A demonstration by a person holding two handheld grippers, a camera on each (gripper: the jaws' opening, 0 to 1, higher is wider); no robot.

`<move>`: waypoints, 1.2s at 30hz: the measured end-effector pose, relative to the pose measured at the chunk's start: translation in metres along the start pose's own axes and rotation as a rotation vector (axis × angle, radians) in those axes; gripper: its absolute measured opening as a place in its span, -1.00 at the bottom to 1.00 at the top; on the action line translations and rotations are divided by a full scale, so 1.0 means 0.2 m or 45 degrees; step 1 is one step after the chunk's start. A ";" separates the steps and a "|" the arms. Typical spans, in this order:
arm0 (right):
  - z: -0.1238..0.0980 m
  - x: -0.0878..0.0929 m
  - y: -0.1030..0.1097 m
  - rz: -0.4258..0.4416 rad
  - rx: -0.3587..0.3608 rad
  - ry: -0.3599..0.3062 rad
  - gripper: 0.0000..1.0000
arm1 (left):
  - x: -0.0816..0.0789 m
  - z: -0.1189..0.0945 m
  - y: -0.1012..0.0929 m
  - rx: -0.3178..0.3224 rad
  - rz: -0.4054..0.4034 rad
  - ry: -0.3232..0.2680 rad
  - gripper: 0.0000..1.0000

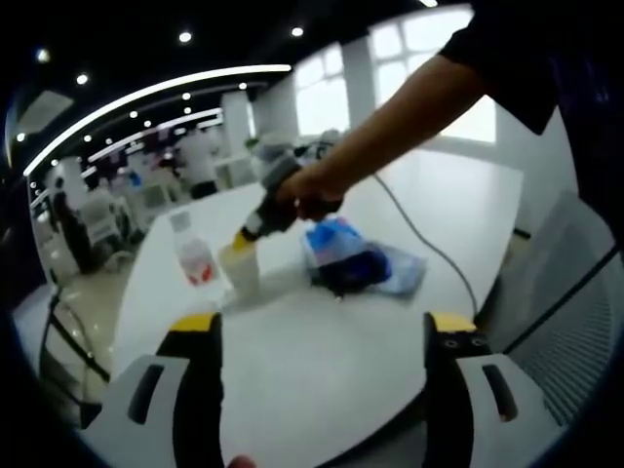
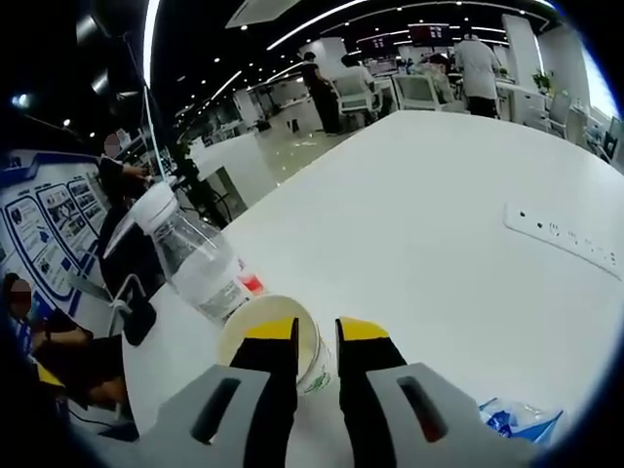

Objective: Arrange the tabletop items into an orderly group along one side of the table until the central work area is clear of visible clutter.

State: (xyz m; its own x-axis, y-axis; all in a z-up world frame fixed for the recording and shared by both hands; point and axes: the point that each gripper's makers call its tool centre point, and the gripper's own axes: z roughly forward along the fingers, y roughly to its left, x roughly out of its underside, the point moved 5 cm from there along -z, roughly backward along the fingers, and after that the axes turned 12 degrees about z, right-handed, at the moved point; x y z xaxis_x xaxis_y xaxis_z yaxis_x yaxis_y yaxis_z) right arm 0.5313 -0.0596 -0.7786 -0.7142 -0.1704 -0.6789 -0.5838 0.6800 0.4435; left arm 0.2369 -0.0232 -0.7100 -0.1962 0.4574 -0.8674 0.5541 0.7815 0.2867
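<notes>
We hold our left gripper (image 1: 322,341) with fingers spread wide | our right gripper (image 2: 316,336) nearly closed, arm (image 1: 409,107) extended, hand (image 1: 307,190) gripping it

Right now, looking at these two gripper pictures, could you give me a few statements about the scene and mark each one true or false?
1. The right gripper has its yellow-tipped jaws closed on the rim of the white paper cup. True.
2. The clear plastic water bottle with a white cap lies flat on the white table. False: it stands upright right beside the cup.
3. The left gripper holds the crumpled blue and white plastic bag. False: its jaws stand wide apart over bare table, with the bag lying farther off.
4. A white power strip lies on the table. True.
5. The cup sits on top of the bag. False: they stand apart.
</notes>
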 end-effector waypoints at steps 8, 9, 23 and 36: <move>-0.04 -0.01 0.01 -0.005 -0.023 -0.035 -0.43 | -0.01 0.00 0.00 0.003 0.002 -0.012 0.66; -0.04 -0.01 0.01 -0.004 -0.024 -0.038 -0.40 | -0.01 0.00 0.00 0.005 0.002 -0.013 0.66; -0.22 -0.04 -0.02 0.002 -0.030 -0.126 -0.06 | -0.02 0.01 0.00 0.002 -0.007 -0.033 0.77; -0.42 -0.01 -0.06 -0.103 -0.016 -0.168 0.16 | -0.02 0.00 0.00 0.003 -0.033 -0.047 0.90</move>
State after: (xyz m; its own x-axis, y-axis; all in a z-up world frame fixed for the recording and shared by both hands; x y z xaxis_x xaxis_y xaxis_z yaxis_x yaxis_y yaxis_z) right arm 0.5064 -0.1276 -0.7337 -0.6082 -0.1285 -0.7833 -0.6430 0.6585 0.3912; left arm 0.2371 -0.0250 -0.7071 -0.1804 0.4209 -0.8890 0.5511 0.7919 0.2631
